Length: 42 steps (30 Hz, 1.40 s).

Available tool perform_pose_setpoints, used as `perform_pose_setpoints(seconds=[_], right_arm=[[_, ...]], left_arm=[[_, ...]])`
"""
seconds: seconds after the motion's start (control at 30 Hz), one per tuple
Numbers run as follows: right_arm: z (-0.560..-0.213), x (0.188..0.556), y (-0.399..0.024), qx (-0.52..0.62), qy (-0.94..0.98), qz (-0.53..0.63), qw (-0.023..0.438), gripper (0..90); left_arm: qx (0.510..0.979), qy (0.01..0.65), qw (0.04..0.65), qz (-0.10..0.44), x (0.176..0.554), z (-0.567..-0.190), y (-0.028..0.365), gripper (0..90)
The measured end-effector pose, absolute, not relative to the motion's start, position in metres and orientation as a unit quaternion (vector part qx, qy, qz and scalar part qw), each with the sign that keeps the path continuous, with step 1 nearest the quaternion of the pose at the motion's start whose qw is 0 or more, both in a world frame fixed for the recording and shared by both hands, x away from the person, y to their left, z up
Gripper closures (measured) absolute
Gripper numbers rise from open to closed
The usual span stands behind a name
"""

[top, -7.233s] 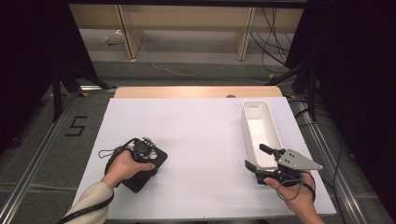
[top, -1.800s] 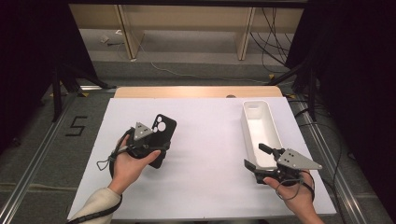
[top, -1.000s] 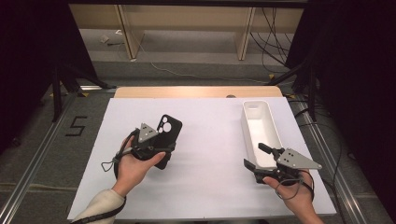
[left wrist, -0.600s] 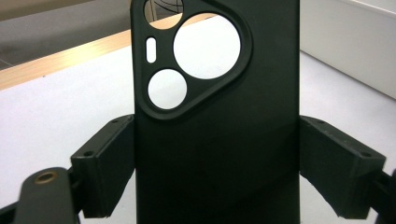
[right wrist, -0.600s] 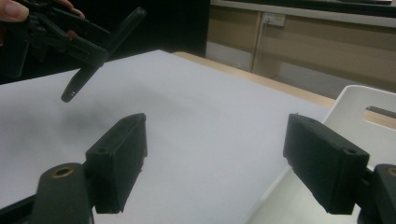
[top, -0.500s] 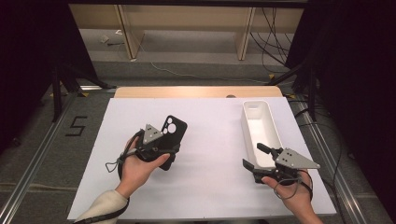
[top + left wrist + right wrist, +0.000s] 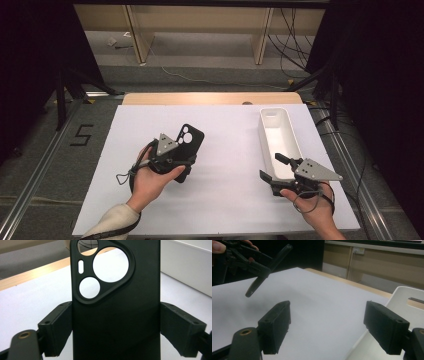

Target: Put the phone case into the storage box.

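Left gripper view puts the black phone case (image 7: pixel 116 315) right in front of me, its back towards the camera, the camera cut-outs at the top; the left hand-held gripper (image 7: pixel 116 327) clamps it, one jaw pressed to each long edge, so I read this grip as firm. Beyond the case lies the white counter (image 7: pixel 30 302), and at the far right the wall of a white tray (image 7: pixel 187 267). From the high view, I see my left hand (image 7: pixel 150 177) holding that hand-held gripper over the left half of the counter, the case tilted up and lifted off the surface; its shadow falls just below it. At the lower right, my right hand (image 7: pixel 315 210) holds the right hand-held gripper (image 7: pixel 275 167) at the near end of the long white tray, which stands along the counter's right side; the jaws are spread with nothing between them, one over the counter, the other over the tray's near end. In the right gripper view the case hangs well off at the upper left, seen edge-on and slanted.
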State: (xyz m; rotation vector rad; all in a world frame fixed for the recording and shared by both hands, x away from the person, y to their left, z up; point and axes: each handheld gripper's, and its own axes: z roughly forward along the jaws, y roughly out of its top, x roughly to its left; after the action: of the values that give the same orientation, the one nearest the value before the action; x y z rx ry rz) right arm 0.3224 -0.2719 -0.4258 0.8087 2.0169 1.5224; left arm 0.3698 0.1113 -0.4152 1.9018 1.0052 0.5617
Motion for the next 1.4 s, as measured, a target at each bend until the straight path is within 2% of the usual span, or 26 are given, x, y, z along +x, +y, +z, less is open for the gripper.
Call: perform_pose_setpoints(seconds=[1.4], right_arm=[[-0.425, 0.326, -0.267, 0.299, 0.735, 0.559, 0.239, 23.0]], left_arm=[[0.774, 0.387, 0.449, 0.222, 0.365, -0.416, 0.095, 15.5]])
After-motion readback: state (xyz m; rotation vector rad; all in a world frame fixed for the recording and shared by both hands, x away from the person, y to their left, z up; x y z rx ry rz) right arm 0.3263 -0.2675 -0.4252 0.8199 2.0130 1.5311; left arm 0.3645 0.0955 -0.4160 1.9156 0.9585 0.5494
